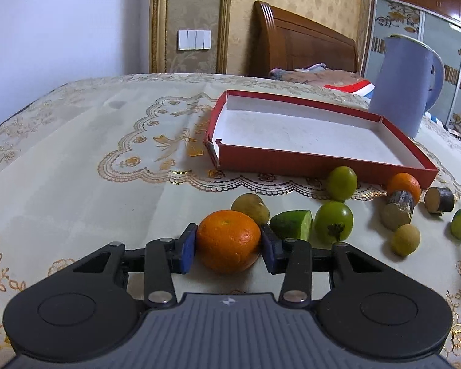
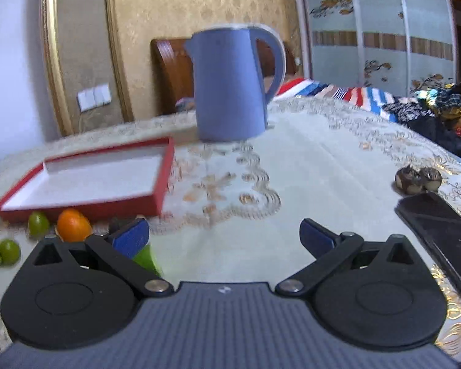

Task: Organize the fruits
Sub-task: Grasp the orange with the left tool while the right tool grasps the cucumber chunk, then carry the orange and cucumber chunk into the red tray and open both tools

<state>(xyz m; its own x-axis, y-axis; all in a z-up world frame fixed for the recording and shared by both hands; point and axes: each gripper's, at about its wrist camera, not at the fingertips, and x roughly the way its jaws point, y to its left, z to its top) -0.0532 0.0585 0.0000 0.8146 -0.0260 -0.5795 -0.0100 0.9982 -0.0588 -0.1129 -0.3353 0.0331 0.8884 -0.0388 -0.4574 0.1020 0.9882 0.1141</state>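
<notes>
My left gripper (image 1: 229, 246) is shut on an orange (image 1: 229, 240), its blue pads pressing both sides of the fruit on the tablecloth. Behind the orange lie a brownish fruit (image 1: 250, 207), a cut green piece (image 1: 292, 224) and a green round fruit (image 1: 333, 222). Farther right are another green fruit (image 1: 341, 183), a second orange (image 1: 404, 186), a small yellow fruit (image 1: 405, 240) and stubby cut pieces (image 1: 398, 209). The empty red tray (image 1: 292, 156) stands beyond them. My right gripper (image 2: 224, 236) is open over bare cloth, with a green piece (image 2: 147, 258) under its left finger.
A blue kettle (image 2: 230, 86) stands behind the red tray (image 2: 156, 193). A dark phone (image 2: 439, 233) and brown nut-like items (image 2: 418, 178) lie at the right of the table. A bed with striped bedding is beyond the table's far edge.
</notes>
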